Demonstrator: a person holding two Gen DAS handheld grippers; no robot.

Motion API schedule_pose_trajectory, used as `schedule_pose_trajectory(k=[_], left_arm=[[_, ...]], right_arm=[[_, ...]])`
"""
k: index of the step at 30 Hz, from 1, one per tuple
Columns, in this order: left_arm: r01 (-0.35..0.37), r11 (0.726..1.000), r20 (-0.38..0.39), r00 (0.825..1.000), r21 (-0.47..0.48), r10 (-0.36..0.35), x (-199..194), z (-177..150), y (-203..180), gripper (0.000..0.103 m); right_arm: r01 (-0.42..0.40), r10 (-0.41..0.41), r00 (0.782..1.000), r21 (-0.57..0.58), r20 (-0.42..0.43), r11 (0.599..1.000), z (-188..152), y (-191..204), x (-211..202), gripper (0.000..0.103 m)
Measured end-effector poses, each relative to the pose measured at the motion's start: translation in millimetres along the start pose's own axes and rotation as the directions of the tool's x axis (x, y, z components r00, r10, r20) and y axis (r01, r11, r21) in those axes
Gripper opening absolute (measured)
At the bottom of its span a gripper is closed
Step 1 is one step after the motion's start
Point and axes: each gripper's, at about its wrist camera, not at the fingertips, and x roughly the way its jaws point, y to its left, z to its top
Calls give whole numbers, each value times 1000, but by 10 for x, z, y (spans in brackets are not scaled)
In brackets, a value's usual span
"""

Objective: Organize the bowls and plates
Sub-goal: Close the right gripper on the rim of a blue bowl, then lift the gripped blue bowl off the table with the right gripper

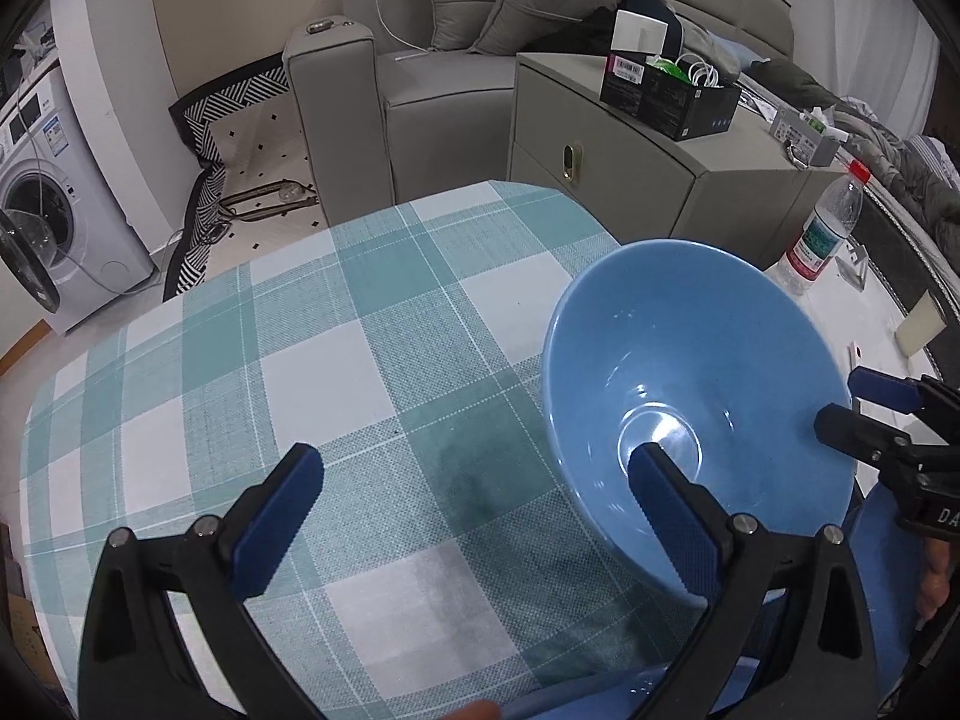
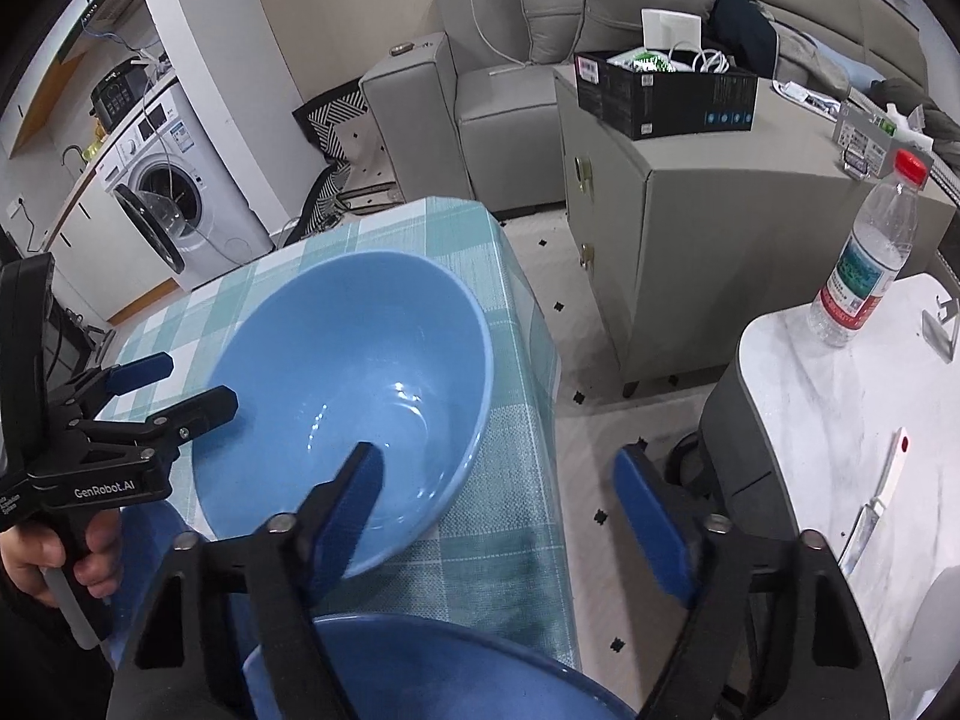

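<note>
A large blue bowl [image 1: 690, 360] [image 2: 360, 360] stands on the checked tablecloth [image 1: 300, 360] near the table's right corner. My left gripper [image 1: 474, 468] is open wide; its right finger [image 1: 666, 498] reaches into the bowl and its left finger is over the cloth. Seen from the right wrist, the left gripper [image 2: 198, 381] straddles the bowl's left rim. My right gripper [image 2: 501, 480] is open with the bowl's near right wall between its fingers, the left one inside and the right one clear of the wall. It shows at the bowl's right side [image 1: 840, 399]. A second blue dish [image 2: 420, 660] lies below the grippers, mostly hidden.
The tablecloth drops off right beside the bowl [image 2: 528, 420]. Right of it, across a strip of floor, is a white marble table [image 2: 840, 420] with a water bottle [image 2: 864, 258]. A grey cabinet [image 2: 690, 228] carrying a black box, a sofa and a washing machine [image 2: 174, 198] stand behind. A hand [image 2: 36, 558] grips the left handle.
</note>
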Motion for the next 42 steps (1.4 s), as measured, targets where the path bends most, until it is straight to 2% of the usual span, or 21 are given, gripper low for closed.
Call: schedule_pose_trajectory(k=[3, 6, 8, 10, 15, 22, 29, 42], left_arm=[[15, 1000, -2, 1000, -3, -15, 27, 12, -1, 94], [29, 1000, -15, 999, 0, -29, 71, 15, -11, 91], [48, 999, -22, 999, 12, -48, 92, 9, -29, 75], [65, 998, -40, 997, 16, -64, 124, -4, -45, 66], [112, 994, -48, 993, 11, -111, 109, -4, -88, 50], [133, 990, -50, 990, 44, -131, 67, -16, -192, 26], [128, 990, -32, 991, 63, -126, 6, -25, -210, 18], [129, 990, -5, 992, 55, -129, -56, -31, -215, 18]], right_arm=[[0, 0, 1000, 1, -16, 1000, -10, -4, 67, 64], [-5, 5, 1000, -7, -20, 1000, -16, 3, 87, 62], [-10, 10, 1000, -11, -21, 1000, -16, 3, 97, 58], [-19, 19, 1000, -23, -21, 1000, -19, 27, 94, 52], [-32, 31, 999, -39, -18, 999, -18, 97, 85, 40], [-29, 29, 1000, -81, -3, 996, -47, 217, 41, 23], [-9, 10, 1000, -93, 9, 996, -51, 248, 10, 20], [6, -4, 1000, -87, 25, 996, -50, 245, -31, 20]])
